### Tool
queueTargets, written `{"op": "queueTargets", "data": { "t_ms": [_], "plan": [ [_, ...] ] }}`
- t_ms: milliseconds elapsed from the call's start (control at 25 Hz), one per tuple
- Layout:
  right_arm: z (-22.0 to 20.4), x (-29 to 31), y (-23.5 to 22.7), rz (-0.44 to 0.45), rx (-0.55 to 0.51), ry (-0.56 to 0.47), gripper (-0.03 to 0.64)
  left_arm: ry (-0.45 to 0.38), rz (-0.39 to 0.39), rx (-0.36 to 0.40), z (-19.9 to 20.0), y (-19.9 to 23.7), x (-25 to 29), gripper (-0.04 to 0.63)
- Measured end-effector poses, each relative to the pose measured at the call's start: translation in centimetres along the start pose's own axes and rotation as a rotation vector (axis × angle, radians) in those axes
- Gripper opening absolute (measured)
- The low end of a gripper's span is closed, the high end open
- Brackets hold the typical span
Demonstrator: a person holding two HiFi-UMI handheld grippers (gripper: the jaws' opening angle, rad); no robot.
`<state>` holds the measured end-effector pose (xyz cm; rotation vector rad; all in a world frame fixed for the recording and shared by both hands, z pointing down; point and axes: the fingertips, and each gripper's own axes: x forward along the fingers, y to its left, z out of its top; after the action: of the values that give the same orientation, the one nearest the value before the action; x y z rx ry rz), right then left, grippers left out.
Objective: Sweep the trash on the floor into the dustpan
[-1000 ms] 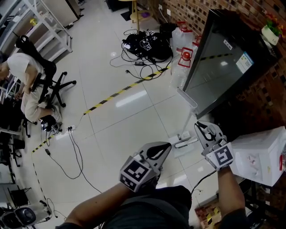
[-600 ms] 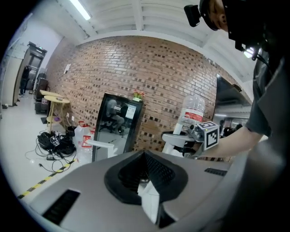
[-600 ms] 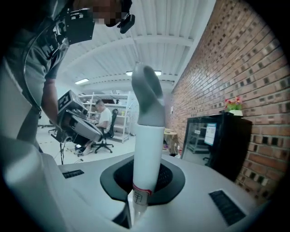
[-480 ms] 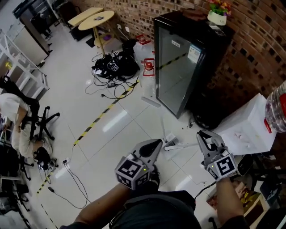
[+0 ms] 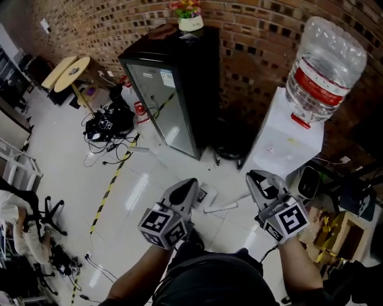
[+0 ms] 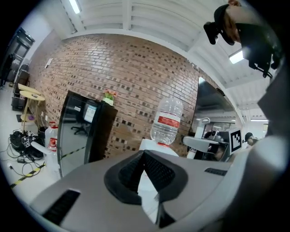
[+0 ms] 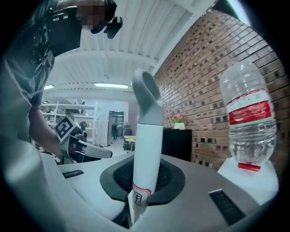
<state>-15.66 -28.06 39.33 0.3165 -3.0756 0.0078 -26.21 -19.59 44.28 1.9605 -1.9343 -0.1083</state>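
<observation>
So, the task's thing first: a white tube handle with a grey looped end (image 7: 147, 136) was clamped upright between the jaws of the right gripper (image 7: 145, 179), with a small red-edged label sat right at the pinch. Whether a broom or a dustpan was hung on its far end couldn't be told from that view tbh. In the head view the right gripper (image 5: 263, 182) was held low in front of a white water dispenser (image 5: 287, 149), which was topped by a clear upturned bottle with a red label (image 5: 323, 66).

The left gripper (image 6: 146, 156) was closed up with nothing gripped. Only a thin white sliver was seen through the seam between its 2 jaws. From above, the left gripper (image 5: 187, 190) was pointed toward a black glass-door fridge (image 5: 173, 101), on which a pot of flowers (image 5: 190, 18) was set.

A white ribbed plastic piece (image 5: 221, 207) was seen down by the glossy white tiled floor (image 5: 155, 167), between the 2 grippers. Whether it was joined to the handle couldn't be made out. A strip of yellow-and-black tape (image 5: 112, 181) was stuck across the tiles, well left of the grippers. Fridge and dispenser were backed by a red brick wall (image 5: 251, 54).
</observation>
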Motion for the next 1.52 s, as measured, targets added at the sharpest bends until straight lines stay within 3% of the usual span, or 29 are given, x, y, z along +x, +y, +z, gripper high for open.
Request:
{"op": "queueTargets", "data": {
  "t_ms": [120,280,400,560,720,800,920,1040,1200,1400,1520],
  "plan": [
    [0.9,-4.9,-2.3,-0.06,0.0,-0.001,0.035,0.005,-0.045,0.01,-0.2,-4.4,2.2,0.005],
    [2.5,-10.8,-4.8,-0.159,-0.014,-0.013,0.035,-0.002,-0.103,0.083,0.9,-9.4,3.8,0.005],
    [3.6,-14.2,-6.1,-0.236,-0.037,-0.013,0.035,0.007,-0.129,0.127,1.3,-11.8,4.5,0.005],
    [4.1,-17.9,-7.5,-0.308,-0.075,0.004,0.035,0.02,-0.154,0.125,1.2,-14.4,5.9,0.003],
    [4.1,-21.6,-8.2,-0.419,-0.065,0.016,0.035,0.027,-0.239,0.16,1.9,-17.1,5.8,0.005],
    [4.5,-23.5,-8.3,-0.493,-0.05,0.017,0.035,0.042,-0.279,0.173,2.4,-17.7,5.3,0.004],
    [6.1,-25.6,-7.6,-0.579,-0.034,0.011,0.035,-0.016,-0.246,0.209,5.5,-17.3,3.8,0.003],
    [8.2,-27.0,-6.5,-0.619,-0.019,0.002,0.035,-0.084,-0.259,0.254,9.5,-18.2,2.0,0.003],
    [11.3,-28.8,-5.6,-0.669,0.009,-0.034,0.037,-0.084,-0.303,0.321,11.5,-19.6,0.7,0.003],
    [12.5,-30.1,-4.5,-0.716,0.028,-0.07,0.037,-0.06,-0.344,0.248,10.8,-19.9,0.6,0.003],
    [12.8,-30.6,-3.9,-0.729,0.032,-0.074,0.036,-0.058,-0.366,0.246,10.8,-20.4,0.2,0.003]
  ]
}}
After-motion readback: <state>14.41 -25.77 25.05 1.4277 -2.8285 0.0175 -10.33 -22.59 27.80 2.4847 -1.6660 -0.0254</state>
